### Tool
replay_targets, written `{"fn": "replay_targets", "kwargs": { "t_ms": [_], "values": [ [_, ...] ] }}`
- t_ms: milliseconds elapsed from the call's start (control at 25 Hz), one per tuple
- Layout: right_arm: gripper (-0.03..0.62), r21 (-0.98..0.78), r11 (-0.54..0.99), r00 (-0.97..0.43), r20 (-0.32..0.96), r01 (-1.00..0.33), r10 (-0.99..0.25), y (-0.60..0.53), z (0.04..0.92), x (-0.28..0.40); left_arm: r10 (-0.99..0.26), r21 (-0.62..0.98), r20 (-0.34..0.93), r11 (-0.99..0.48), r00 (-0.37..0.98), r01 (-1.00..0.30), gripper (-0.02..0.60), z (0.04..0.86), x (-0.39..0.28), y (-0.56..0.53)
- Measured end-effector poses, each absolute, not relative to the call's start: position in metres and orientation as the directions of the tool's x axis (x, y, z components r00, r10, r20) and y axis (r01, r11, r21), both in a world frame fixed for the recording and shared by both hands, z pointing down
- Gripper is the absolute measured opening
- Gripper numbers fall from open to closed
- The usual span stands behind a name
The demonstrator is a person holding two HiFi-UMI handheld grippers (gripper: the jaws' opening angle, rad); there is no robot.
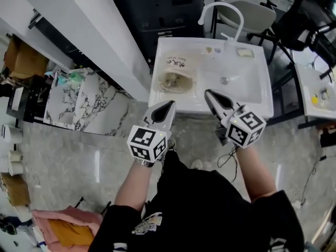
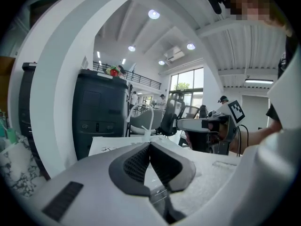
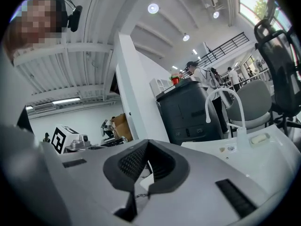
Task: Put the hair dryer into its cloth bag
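Note:
A beige cloth bag (image 1: 176, 71) with dark print lies on the left part of the white washstand (image 1: 210, 107). A roundish pale shape (image 1: 171, 81) shows at its near end; I cannot tell whether it is the hair dryer. My left gripper (image 1: 170, 105) is held in the air in front of the washstand, below the bag, shut and empty. The same gripper (image 2: 150, 145) shows its pads pressed together in the left gripper view. Close to its right, my right gripper (image 1: 208, 92) is also shut with nothing in it. The right gripper view shows it (image 3: 147, 144) shut as well.
A curved white faucet (image 1: 224, 10) and a basin (image 1: 233, 80) take up the washstand's right part. A dark cabinet (image 1: 163, 9) stands behind it, chairs (image 1: 252, 14) at the back right. A white slanted wall (image 1: 89, 30) and a marble-patterned counter (image 1: 79, 101) lie to the left.

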State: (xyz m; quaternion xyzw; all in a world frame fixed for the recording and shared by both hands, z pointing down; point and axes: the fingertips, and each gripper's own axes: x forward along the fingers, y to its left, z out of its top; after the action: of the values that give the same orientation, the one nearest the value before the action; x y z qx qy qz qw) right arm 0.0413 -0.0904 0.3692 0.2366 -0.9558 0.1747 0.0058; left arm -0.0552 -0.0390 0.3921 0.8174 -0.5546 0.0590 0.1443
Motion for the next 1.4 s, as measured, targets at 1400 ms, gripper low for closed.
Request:
{"fn": "replay_targets", "kwargs": {
  "t_ms": [1400],
  "values": [
    [-0.005, -0.338, 0.725, -0.795, 0.15, -0.6, -0.588, 0.013, 0.384, -0.016, -0.825, 0.24, 0.217, -0.474, 0.522, -0.848, 0.005, 0.393, -0.117, 0.061]
  ]
}}
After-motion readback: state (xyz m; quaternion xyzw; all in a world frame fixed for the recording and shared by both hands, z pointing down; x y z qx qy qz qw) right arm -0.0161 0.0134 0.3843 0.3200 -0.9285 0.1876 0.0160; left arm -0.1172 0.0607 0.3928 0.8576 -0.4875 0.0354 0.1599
